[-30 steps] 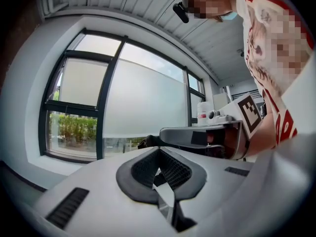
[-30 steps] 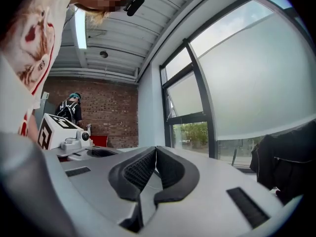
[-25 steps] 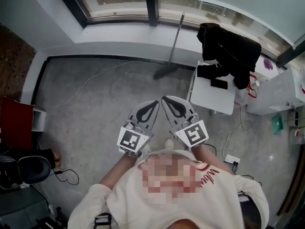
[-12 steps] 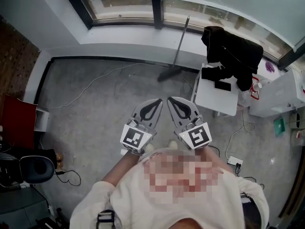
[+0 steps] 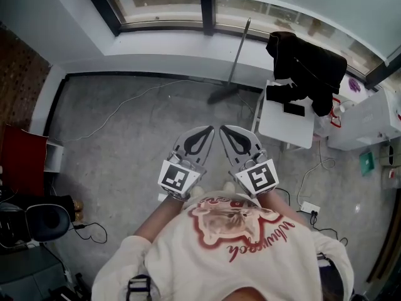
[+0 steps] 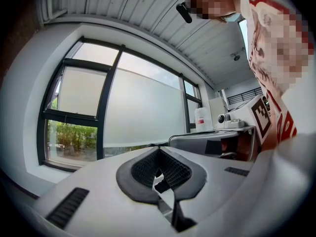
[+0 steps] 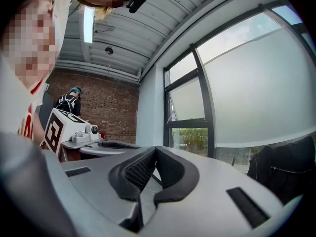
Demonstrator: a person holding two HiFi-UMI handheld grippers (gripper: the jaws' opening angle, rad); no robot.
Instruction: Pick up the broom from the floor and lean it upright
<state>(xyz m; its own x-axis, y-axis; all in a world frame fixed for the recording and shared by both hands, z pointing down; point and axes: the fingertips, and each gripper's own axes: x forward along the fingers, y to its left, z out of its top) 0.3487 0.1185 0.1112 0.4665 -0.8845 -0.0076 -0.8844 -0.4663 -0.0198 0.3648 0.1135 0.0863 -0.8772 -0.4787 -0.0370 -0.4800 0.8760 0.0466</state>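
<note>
Broom (image 5: 239, 55) leans upright against the window ledge (image 5: 156, 42), upper centre, unchanged since a second ago. Left gripper (image 5: 205, 132) and right gripper (image 5: 227, 132) stay pressed together, empty, mid-frame. Task judged complete.

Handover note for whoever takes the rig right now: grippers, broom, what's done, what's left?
Left gripper: shut, empty, held level in front of the chest.
Right gripper: shut, empty, right beside it.
Broom: head on the floor, handle leaning against the window ledge, next to the white table.
Done: broom is upright and leaning.
Left: apparently nothing; just check it holds.
</note>
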